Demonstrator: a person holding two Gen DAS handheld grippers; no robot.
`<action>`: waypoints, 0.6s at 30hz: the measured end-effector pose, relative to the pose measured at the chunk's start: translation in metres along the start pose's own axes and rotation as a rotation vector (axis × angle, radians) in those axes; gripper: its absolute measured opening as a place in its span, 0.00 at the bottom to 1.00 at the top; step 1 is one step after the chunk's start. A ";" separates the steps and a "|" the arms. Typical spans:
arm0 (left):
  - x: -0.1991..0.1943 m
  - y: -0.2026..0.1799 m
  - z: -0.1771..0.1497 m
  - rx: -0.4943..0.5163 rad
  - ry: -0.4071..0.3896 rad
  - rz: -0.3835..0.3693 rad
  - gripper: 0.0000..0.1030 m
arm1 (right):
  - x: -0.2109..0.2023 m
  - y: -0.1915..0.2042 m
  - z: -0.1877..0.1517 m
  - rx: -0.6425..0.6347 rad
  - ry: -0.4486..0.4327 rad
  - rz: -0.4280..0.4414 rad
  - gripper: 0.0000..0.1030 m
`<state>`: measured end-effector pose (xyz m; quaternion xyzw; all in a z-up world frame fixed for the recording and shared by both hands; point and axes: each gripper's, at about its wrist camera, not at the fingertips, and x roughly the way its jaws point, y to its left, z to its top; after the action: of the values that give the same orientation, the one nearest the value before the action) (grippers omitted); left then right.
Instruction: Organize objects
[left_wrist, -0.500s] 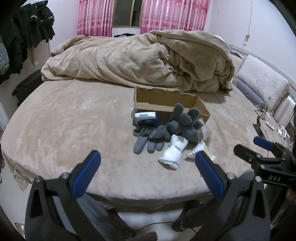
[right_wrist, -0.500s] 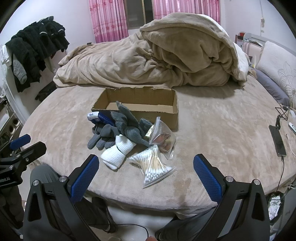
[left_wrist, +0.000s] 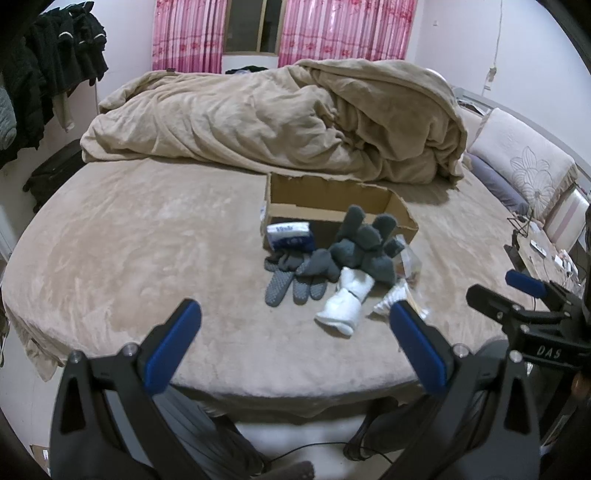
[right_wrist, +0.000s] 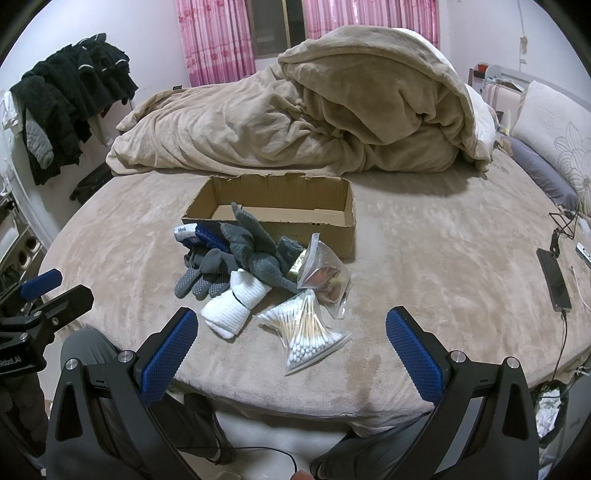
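The grey socks (right_wrist: 258, 251) hide the cardboard box's (right_wrist: 332, 229) front wall.

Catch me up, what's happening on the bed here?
Nothing is being handled yet. The left gripper and right gripper are both open and empty, at the near edge of the beige bed. The open brown cardboard box looks empty. In front of it sits an unsorted pile: grey knit gloves, rolled white socks, a clear bag of cotton swabs, a blue-and-white tissue pack and a small zip bag.

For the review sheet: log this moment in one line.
left gripper open, empty | right gripper open, empty | cardboard box empty | items piled before it, untouched
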<state>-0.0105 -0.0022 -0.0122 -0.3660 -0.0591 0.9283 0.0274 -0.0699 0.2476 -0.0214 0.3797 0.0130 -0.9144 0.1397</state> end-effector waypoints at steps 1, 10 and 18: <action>0.000 0.000 0.000 0.000 0.000 0.000 0.99 | 0.000 0.000 0.000 0.001 0.000 0.000 1.00; 0.000 -0.001 0.000 0.002 0.002 -0.005 0.99 | 0.000 0.000 0.000 0.002 0.000 0.000 1.00; 0.000 -0.005 0.000 0.017 0.003 -0.015 0.99 | 0.001 -0.001 0.000 0.003 0.001 0.000 1.00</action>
<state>-0.0107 0.0030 -0.0114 -0.3668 -0.0539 0.9280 0.0375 -0.0706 0.2482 -0.0222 0.3804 0.0119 -0.9142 0.1391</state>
